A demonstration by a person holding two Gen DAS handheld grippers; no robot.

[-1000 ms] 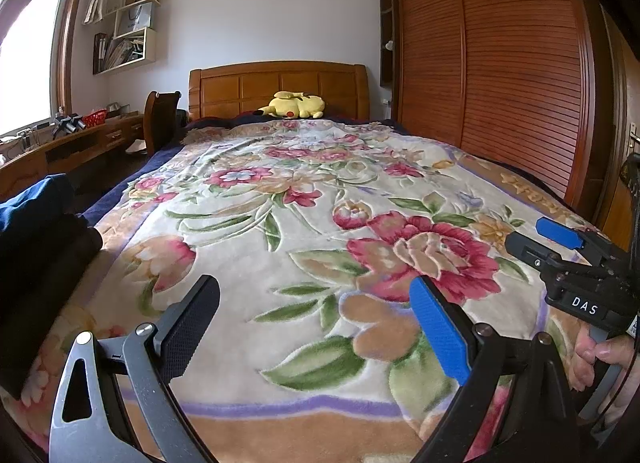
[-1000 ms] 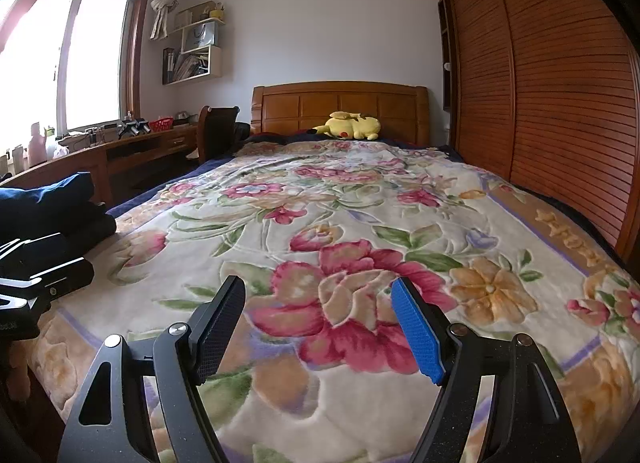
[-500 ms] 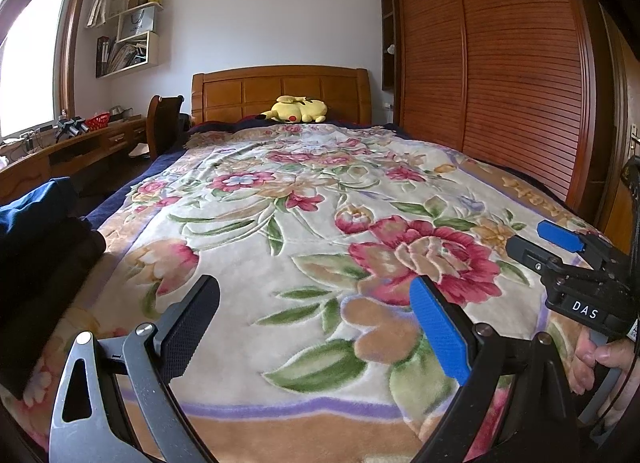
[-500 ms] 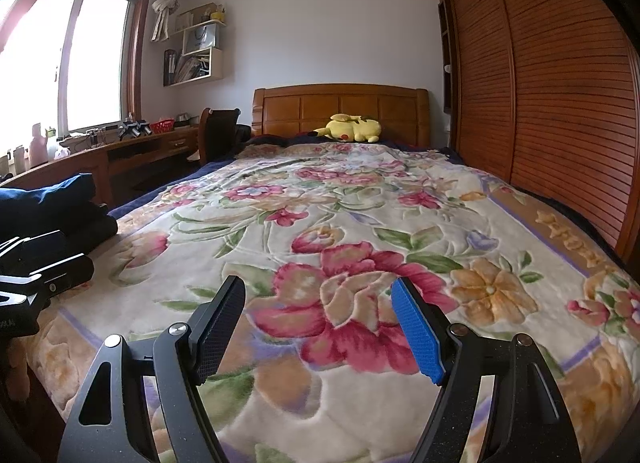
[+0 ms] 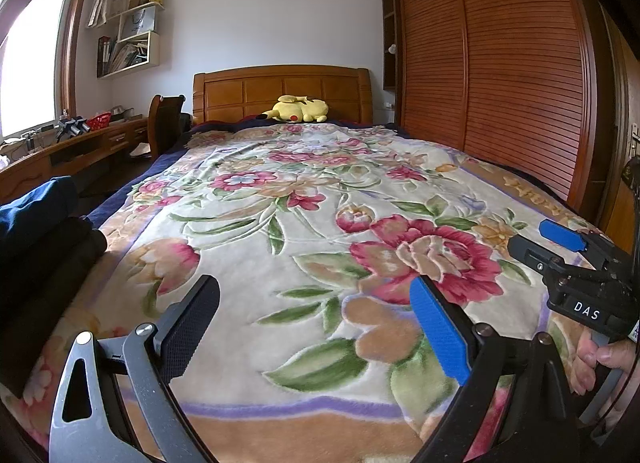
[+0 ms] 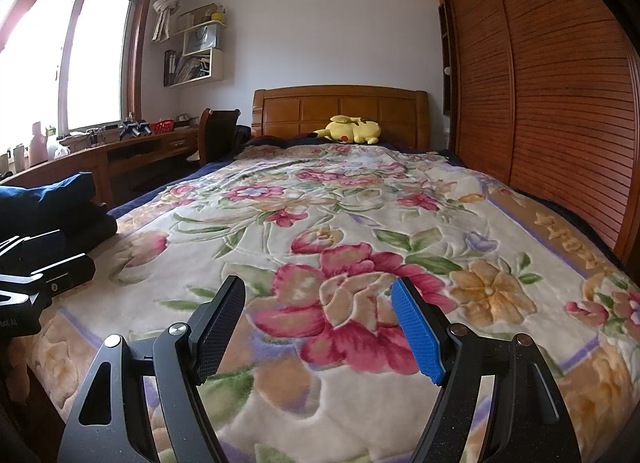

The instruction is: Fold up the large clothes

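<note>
A: Where are the clothes to be folded?

B: A dark pile (image 5: 38, 231) is seen at the left edge of the bed (image 5: 320, 247), on the near left corner; navy cloth lies on top of black. In the right wrist view the same pile (image 6: 52, 203) is seen just beyond the left tool.

A: How can it be expected to handle?

B: Soft and limp, it is judged, and bulky rather than heavy; thick folds would sag when lifted. A top edge or corner of the navy piece would best be pinched, so that one layer is taken alone. Which garment it is cannot be told.

A: And the poses?

B: The left gripper (image 5: 316, 327) is held low over the foot of the bed, pointed at the headboard, jaws spread wide and empty. The right gripper (image 6: 318, 323) is held likewise beside it, wide and empty, its handle gripped in a hand (image 5: 600, 359) at the right edge. Neither is touching the pile.
</note>
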